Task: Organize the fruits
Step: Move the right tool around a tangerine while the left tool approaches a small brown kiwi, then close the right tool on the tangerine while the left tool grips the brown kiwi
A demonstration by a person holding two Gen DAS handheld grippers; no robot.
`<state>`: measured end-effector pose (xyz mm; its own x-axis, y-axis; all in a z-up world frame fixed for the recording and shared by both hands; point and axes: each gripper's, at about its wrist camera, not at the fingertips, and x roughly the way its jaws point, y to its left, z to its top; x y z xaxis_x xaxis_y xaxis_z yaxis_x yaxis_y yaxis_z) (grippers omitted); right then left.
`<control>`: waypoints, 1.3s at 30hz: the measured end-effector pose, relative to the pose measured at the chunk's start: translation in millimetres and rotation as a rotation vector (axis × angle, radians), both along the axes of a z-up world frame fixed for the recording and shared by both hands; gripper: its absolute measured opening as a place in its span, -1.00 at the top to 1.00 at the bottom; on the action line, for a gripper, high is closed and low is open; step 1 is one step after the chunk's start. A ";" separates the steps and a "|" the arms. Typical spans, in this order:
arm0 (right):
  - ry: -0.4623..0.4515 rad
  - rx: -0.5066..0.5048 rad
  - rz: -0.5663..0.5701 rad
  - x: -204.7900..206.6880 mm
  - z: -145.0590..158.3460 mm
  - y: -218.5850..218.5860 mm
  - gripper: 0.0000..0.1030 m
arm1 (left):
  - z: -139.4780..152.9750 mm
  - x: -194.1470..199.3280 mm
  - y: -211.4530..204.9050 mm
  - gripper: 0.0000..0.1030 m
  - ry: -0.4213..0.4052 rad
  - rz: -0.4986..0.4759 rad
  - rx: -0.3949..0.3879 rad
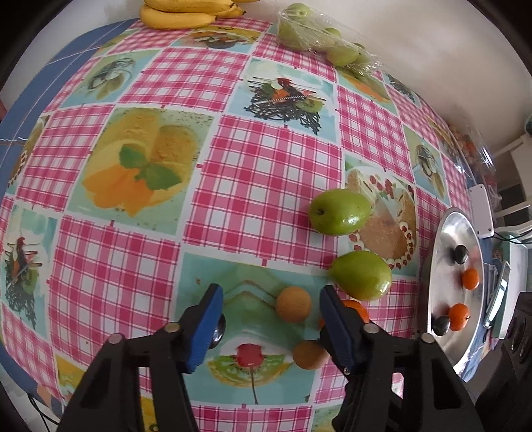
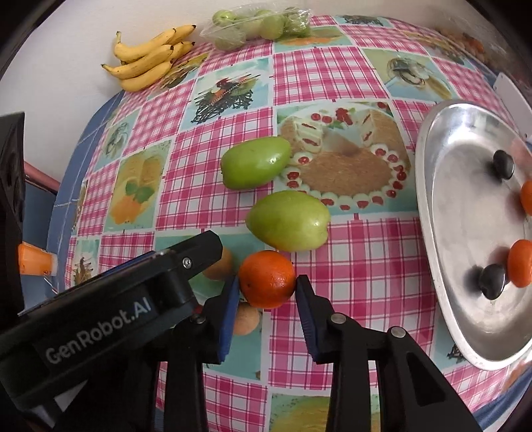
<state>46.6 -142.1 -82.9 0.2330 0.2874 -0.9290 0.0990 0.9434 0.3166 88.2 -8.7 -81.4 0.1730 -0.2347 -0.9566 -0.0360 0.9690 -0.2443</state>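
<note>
My left finger (image 1: 202,327) hides most of a dark fruit (image 1: 217,329), bananas (image 1: 186,13) cut off at top edge, far bagged fruit (image 1: 465,143) blurred.

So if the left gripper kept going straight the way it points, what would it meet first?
Probably the tablecloth itself. Between the left gripper's fingers lies a tan round fruit, nearer the right finger, so it may touch that first; depth is unclear.

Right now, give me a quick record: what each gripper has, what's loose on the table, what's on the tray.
right gripper: fingers shut on the orange
left gripper: open, tan fruit between its fingers, untouched
loose on table: two green fruits, second tan fruit
tray: two oranges, two dark fruits
far edge: bananas, bagged green fruit
</note>
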 end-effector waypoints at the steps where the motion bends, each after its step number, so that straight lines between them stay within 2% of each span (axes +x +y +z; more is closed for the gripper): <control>1: 0.001 -0.005 -0.006 -0.5 0.4 -2.6 0.29 | -0.6 0.1 -0.3 -0.14 0.003 0.001 -0.006; 13: 0.019 -0.004 -0.055 -5.8 3.7 -31.6 0.29 | -5.8 -0.5 -9.9 0.47 0.017 -0.029 -0.043; 22: 0.020 0.007 -0.068 -8.0 5.7 -33.2 0.29 | -4.2 1.1 -4.6 0.50 0.019 -0.013 -0.084; 29: -0.041 0.037 -0.099 -11.7 22.6 -42.5 0.29 | 19.3 -0.2 -3.3 0.50 -0.059 -0.004 -0.118; 39: -0.063 -0.008 -0.131 -11.4 31.6 -55.1 0.29 | 35.5 1.6 -10.8 0.50 -0.109 -0.014 -0.128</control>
<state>35.2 -197.2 -51.3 0.3261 0.2436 -0.9134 0.2015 0.9261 0.3189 89.7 -19.5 -45.9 0.2705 -0.3560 -0.8945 0.0104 0.9301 -0.3671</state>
